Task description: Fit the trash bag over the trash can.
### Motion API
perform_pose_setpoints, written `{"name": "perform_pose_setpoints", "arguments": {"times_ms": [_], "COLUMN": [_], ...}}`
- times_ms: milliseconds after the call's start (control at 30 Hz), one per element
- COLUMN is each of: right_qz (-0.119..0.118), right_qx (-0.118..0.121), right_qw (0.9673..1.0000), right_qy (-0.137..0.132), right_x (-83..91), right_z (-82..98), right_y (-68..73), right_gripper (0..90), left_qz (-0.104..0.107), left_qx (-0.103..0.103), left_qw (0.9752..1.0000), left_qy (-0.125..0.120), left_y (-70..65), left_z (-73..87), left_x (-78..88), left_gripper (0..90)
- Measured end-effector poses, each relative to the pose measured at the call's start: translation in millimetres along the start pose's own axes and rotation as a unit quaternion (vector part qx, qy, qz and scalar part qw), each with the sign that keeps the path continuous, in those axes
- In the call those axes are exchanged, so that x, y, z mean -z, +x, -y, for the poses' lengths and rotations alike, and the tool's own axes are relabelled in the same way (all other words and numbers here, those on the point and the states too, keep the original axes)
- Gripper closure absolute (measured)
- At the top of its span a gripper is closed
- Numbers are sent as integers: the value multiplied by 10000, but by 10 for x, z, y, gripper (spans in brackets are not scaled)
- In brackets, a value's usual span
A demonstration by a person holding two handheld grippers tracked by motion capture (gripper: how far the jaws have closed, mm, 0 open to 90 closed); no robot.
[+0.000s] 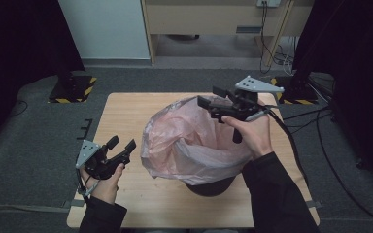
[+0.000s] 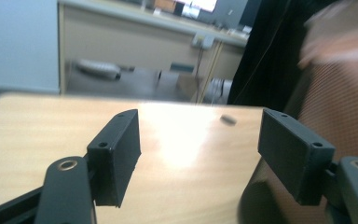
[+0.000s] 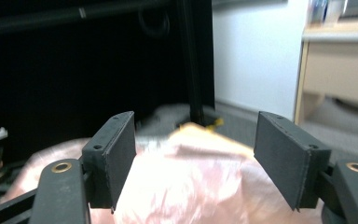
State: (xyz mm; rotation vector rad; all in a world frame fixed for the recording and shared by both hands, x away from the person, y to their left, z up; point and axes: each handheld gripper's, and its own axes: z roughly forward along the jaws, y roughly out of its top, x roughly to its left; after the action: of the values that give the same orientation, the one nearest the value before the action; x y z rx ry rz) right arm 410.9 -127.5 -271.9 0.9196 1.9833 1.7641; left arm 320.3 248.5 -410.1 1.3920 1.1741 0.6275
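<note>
A dark bin (image 1: 209, 187) lined with a pink plastic bag (image 1: 194, 141) stands near the middle of the wooden table (image 1: 126, 111). My left gripper (image 1: 122, 144) hovers low over the table to the left of the bag, jaws open, nothing between them. In the left gripper view that gripper (image 2: 198, 151) faces bare wood, with the bag (image 2: 340, 102) at the right edge. My right gripper (image 1: 211, 97) is raised above the bag's far right rim, pointing left, open and empty. In the right gripper view the gripper (image 3: 193, 154) looks across the pink bag (image 3: 186, 186).
Dark curtains hang on both sides. Yellow-striped stand bases (image 1: 73, 87) sit on the grey floor behind the table. Cables (image 1: 320, 150) trail off to the right. A light wooden cabinet (image 1: 213, 19) stands at the back.
</note>
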Motion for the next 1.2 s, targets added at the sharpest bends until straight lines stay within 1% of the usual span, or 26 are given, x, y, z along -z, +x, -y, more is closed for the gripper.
{"name": "perform_pose_setpoints", "arguments": {"times_ms": [33, 67, 100, 200, 233, 267, 300, 333, 367, 400, 467, 533, 600, 700, 733, 767, 800, 900, 933, 967, 1033, 1067, 1100, 1133, 1167, 1200], "right_qz": [33, 92, 133, 472, 584, 694, 827, 966, 1022, 986, 893, 899, 902, 800, 832, 857, 873, 944, 954, 948, 908, 851, 829, 839, 839, 826], "right_qx": [20, 52, 59, 7, -44, -114, -141, -3, 80, 55, 43, 50, 78, 172, 199, 250, 261, 145, 95, 55, -71, -122, -155, -163, -163, -179], "right_qw": [9998, 9993, 9985, 9939, 9909, 9867, 9812, 9746, 9690, 9655, 9623, 9597, 9563, 9484, 9455, 9441, 9436, 9437, 9468, 9529, 9705, 9769, 9816, 9844, 9844, 9875], "right_qy": [176, 366, 532, 994, 1208, 1466, 1737, 2020, 2249, 2408, 2570, 2664, 2779, 3063, 3142, 3173, 3181, 3167, 3073, 2880, 2231, 1954, 1713, 1540, 1540, 1333], "right_x": [-52, -99, -139, -221, -242, -261, -285, -314, -348, -381, -442, -475, -502, -542, -545, -547, -551, -549, -536, -517, -455, -419, -381, -343, -343, -277], "right_z": [41, 93, 149, 324, 379, 433, 481, 520, 554, 577, 613, 636, 660, 736, 749, 755, 757, 722, 698, 662, 566, 521, 481, 446, 446, 394], "right_y": [7, 8, 5, -56, -86, -116, -141, -158, -165, -160, -157, -161, -162, -152, -157, -166, -171, -174, -173, -170, -162, -161, -162, -168, -168, -184], "right_gripper": [293, 296, 296, 305, 304, 302, 286, 271, 258, 240, 223, 212, 195, 178, 179, 180, 180, 212, 215, 232, 247, 260, 263, 266, 266, 286], "left_qz": [-36, -36, -100, -167, -160, -159, -162, -159, -156, -159, -179, -178, -167, -127, -112, -104, -85, -29, -22, -20, -27, -23, -28, -32, -32, -17], "left_qx": [-32, -32, 13, 46, 60, 25, 33, 47, 27, 62, 104, 130, 94, 91, 63, 73, 67, 58, 82, 99, 134, 151, 175, 184, 184, 208], "left_qw": [9999, 9999, 9996, 9991, 9990, 9990, 9989, 9989, 9989, 9987, 9984, 9981, 9979, 9976, 9974, 9972, 9969, 9962, 9961, 9960, 9958, 9958, 9957, 9957, 9957, 9955], "left_qy": [91, 91, 257, 393, 403, 419, 434, 432, 448, 470, 519, 567, 613, 673, 715, 743, 775, 863, 879, 888, 908, 904, 905, 910, 910, 925], "left_y": [26, 26, 74, 119, 126, 130, 131, 134, 145, 152, 166, 174, 175, 170, 171, 167, 167, 178, 185, 194, 207, 214, 218, 222, 222, 227], "left_z": [42, 42, 107, 162, 172, 175, 179, 183, 189, 201, 228, 250, 261, 288, 300, 313, 325, 355, 364, 372, 380, 382, 383, 384, 384, 389], "left_x": [-27, -27, -66, -84, -89, -95, -100, -106, -110, -116, -127, -140, -158, -193, -206, -218, -231, -256, -257, -258, -258, -256, -256, -256, -256, -259], "left_gripper": [292, 292, 291, 289, 288, 288, 288, 288, 287, 287, 287, 287, 287, 285, 285, 285, 285, 285, 285, 286, 286, 285, 285, 286, 286, 286]}}
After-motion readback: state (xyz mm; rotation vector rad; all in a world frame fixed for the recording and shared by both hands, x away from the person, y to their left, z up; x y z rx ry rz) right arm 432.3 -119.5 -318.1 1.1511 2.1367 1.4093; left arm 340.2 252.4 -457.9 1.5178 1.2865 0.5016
